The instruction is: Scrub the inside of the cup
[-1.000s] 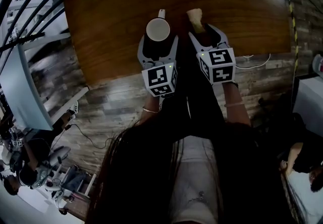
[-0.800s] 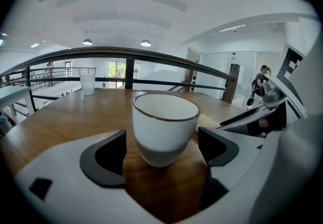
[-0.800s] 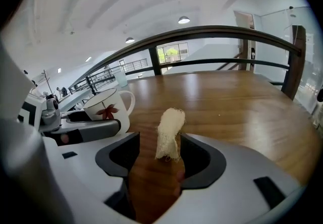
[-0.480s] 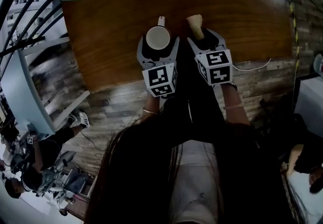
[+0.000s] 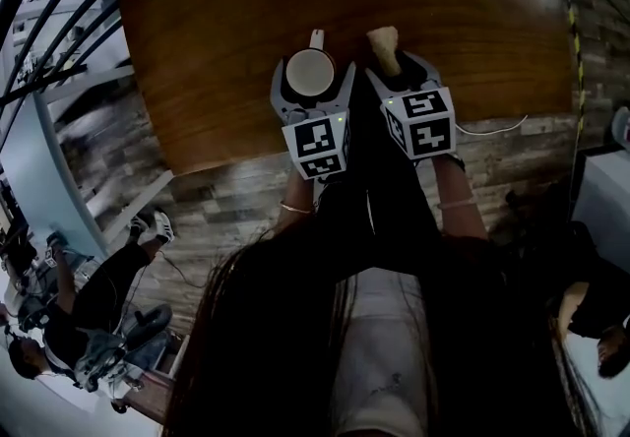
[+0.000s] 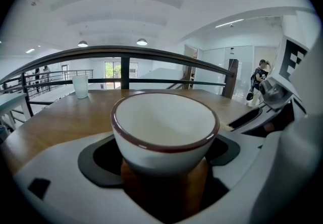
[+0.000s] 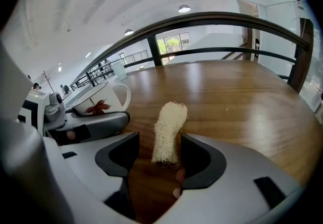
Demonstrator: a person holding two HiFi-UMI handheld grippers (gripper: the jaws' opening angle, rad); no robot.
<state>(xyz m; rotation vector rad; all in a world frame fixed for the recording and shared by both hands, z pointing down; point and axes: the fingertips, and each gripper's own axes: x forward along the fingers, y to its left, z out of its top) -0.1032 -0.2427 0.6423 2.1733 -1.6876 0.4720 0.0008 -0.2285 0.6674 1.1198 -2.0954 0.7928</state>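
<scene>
cup [image 6: 164, 127] is noted upright on table [image 5: 217, 31] between left gripper's [image 5: 313, 83] jaws, just opened and released, loofah [image 7: 169, 132] loose between right gripper's [image 5: 400, 71] just-opened jaws; cup is judged stiff, glazed-slick, breakable, best clamped across its wall.

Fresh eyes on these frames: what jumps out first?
The white cup with a dark red rim fills the left gripper view, standing on the wooden table between the left gripper's jaws, which have just been opening. Beside it, a pale loofah scrubber sits between the right gripper's jaws, also just opening.
</scene>
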